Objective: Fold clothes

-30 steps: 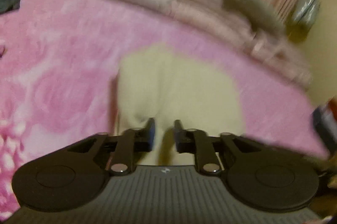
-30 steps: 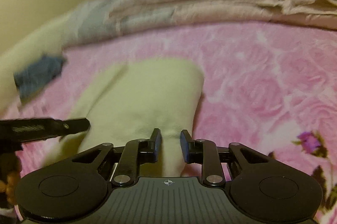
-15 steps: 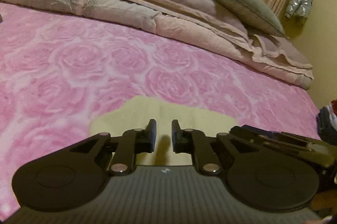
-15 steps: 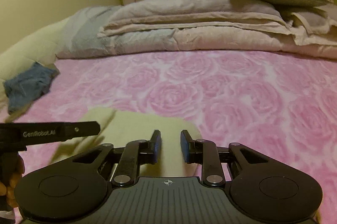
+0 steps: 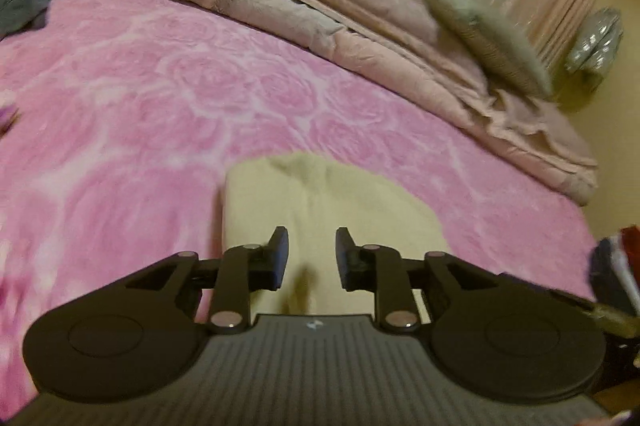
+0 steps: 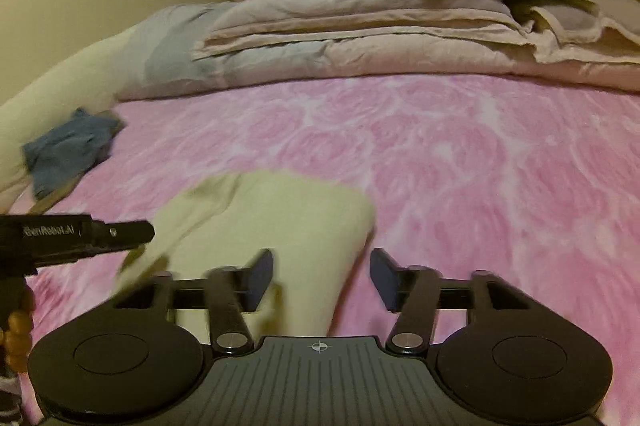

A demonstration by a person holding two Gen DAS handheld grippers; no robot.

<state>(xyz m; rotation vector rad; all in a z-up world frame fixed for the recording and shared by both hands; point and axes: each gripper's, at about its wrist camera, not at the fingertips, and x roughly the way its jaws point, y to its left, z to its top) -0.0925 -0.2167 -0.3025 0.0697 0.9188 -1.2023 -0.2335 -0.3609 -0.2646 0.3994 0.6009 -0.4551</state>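
The pale yellow garment (image 5: 320,201) is laid on the pink rose-patterned bed (image 5: 160,97), its long axis running from near to far. It is seen just beyond and below the left gripper (image 5: 311,253) and the right gripper (image 6: 321,280). Both pairs of jaws have just been opening; nothing is pinched. Its near edge is hidden behind the grippers, and its folds are blurred.
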